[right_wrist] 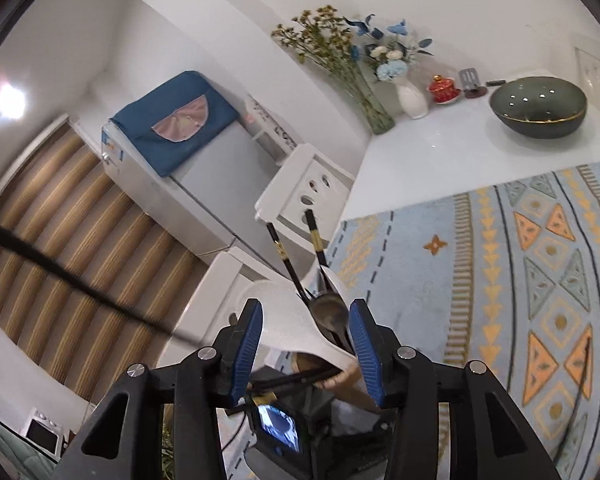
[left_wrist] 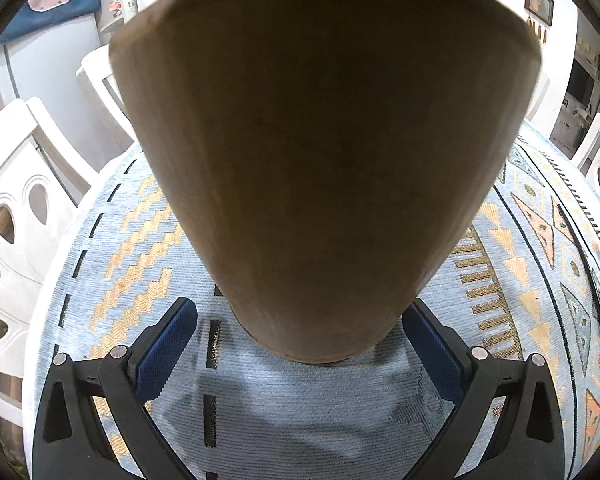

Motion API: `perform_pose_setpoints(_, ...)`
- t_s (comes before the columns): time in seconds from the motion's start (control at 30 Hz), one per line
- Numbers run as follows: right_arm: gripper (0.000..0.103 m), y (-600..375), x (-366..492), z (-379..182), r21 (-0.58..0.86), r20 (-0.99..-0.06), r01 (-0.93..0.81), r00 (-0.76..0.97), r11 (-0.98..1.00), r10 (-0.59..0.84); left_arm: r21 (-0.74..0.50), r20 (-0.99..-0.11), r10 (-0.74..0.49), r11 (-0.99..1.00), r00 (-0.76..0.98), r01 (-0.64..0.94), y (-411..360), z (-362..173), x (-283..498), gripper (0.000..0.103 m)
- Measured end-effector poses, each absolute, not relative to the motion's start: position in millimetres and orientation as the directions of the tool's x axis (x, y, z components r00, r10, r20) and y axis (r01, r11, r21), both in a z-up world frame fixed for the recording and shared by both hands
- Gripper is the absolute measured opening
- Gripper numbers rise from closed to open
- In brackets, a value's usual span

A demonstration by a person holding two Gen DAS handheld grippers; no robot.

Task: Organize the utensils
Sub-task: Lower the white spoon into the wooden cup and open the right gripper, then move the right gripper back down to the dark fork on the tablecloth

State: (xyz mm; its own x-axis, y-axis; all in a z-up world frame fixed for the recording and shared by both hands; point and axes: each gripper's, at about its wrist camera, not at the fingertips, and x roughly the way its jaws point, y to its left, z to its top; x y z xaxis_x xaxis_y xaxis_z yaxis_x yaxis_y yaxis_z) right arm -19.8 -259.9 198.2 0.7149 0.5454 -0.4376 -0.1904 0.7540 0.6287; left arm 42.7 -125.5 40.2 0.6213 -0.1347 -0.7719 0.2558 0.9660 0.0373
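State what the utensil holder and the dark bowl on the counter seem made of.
Utensil holder: apparently wood, matte tan-brown with faint grain lines, though shadowed and very close. Bowl: likely glazed ceramic or glass, glossy grey-green with bright light glints and a thin gold-coloured rim.

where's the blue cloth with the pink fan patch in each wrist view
Left wrist: blue cloth at the top left edge.
Right wrist: blue cloth left of centre, draped over a grey appliance.
Shared landmark: the patterned tablecloth.
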Motion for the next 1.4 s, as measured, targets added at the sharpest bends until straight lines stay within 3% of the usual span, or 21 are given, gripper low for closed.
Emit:
perform_pose_setpoints(0.3,0.045,-274.3,-30.8,225.9,0.548,-0.445,-0.208,0.747,0.81,0.493,0.035,-0.772,-0.136,0.966,0.621,0.256,-127.2,41.9,41.7,0.103)
perform_pose_setpoints(0.43,0.045,-272.2,-1.9,245.0,0.508,-0.469,-0.28,0.703,0.815,0.535,0.024,-0.772,-0.145,0.966,0.619,0.257,-127.7,42.0,40.5,0.103)
perform_pose_setpoints(0.53,0.045,-234.8,36.6,262.0,0.422,-0.549,-0.409,0.595,0.809,0.587,0.018,-0.772,-0.15,0.966,0.617,0.258,-123.5,40.5,44.6,0.103)
perform_pose_setpoints(0.7,0.045,-160.8,95.3,262.3,0.397,-0.655,-0.539,0.401,0.743,0.64,0.014,-0.772,-0.153,0.966,0.616,0.258,-122.2,45.0,43.8,0.103)
perform_pose_setpoints(0.77,0.045,-126.3,109.7,253.0,0.353,-0.717,-0.583,0.334,0.732,0.612,0.013,-0.773,-0.154,0.966,0.616,0.258,-121.0,44.2,44.6,0.103)
perform_pose_setpoints(0.9,0.045,-77.7,108.8,230.7,0.121,-0.819,-0.669,0.35,0.734,0.454,0.008,-0.772,-0.158,0.966,0.616,0.258,-120.0,45.0,45.1,0.103)
perform_pose_setpoints(0.97,0.045,-73.9,107.3,217.8,0.046,-0.852,-0.675,0.359,0.737,0.382,0.005,-0.768,-0.162,0.966,0.62,0.258,-116.3,45.8,43.6,0.103)
perform_pose_setpoints(1.2,0.045,-141.0,100.7,209.7,0.011,-0.874,-0.584,0.389,0.812,0.292,-0.006,-0.75,-0.169,0.969,0.64,0.248,-106.1,50.2,38.1,0.103)
perform_pose_setpoints(1.4,0.046,-233.4,69.4,236.7,0.164,-0.797,-0.401,0.484,0.901,0.36,-0.014,-0.745,-0.176,0.969,0.644,0.249,-103.0,53.5,35.3,0.103)
